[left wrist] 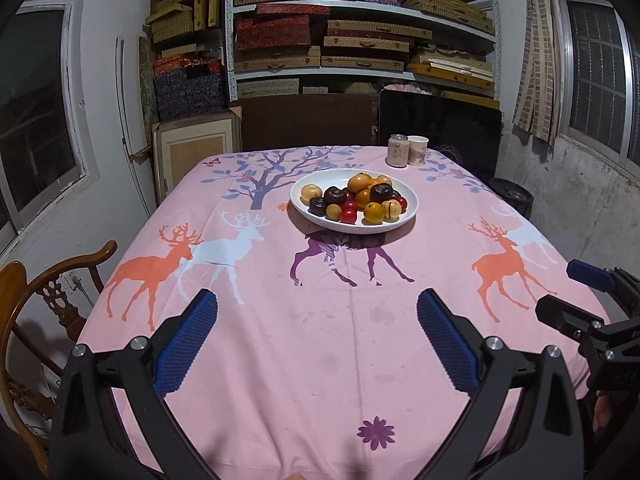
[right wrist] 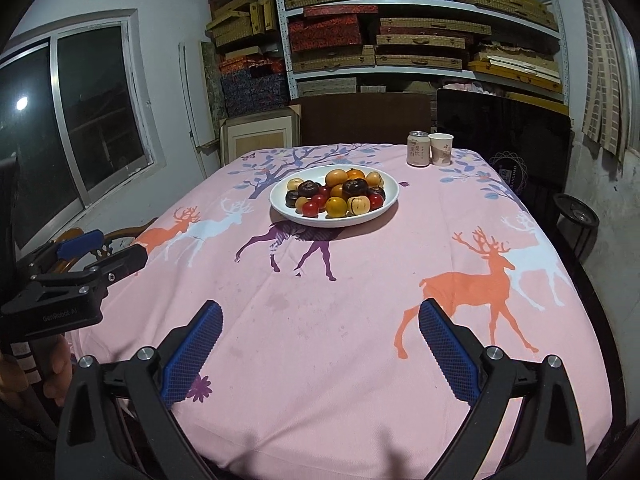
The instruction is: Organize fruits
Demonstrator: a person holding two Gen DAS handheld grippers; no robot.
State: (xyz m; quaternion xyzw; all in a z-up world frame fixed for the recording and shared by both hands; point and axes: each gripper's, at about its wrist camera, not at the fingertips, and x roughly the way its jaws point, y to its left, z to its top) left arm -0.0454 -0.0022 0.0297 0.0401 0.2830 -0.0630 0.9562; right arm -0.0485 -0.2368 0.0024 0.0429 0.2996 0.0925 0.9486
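A white plate (left wrist: pixel 304 206) (right wrist: pixel 280 208) stands on the far middle of the pink deer-print tablecloth (left wrist: pixel 320 340) (right wrist: pixel 340 320). It holds several small fruits (left wrist: pixel 362 198) (right wrist: pixel 340 192): orange, yellow, red and dark brown ones piled together. My left gripper (left wrist: pixel 318 312) is open and empty, low over the near left part of the table. My right gripper (right wrist: pixel 320 316) is open and empty, over the near right part. Each gripper shows at the edge of the other's view: the right gripper (left wrist: pixel 568 292) and the left gripper (right wrist: pixel 108 248).
A drink can (left wrist: pixel 398 151) (right wrist: pixel 418 149) and a paper cup (left wrist: pixel 417 150) (right wrist: pixel 440 149) stand at the table's far right edge. A wooden chair (left wrist: pixel 48 292) is at the left. Shelves of boxes (left wrist: pixel 360 28) fill the back wall.
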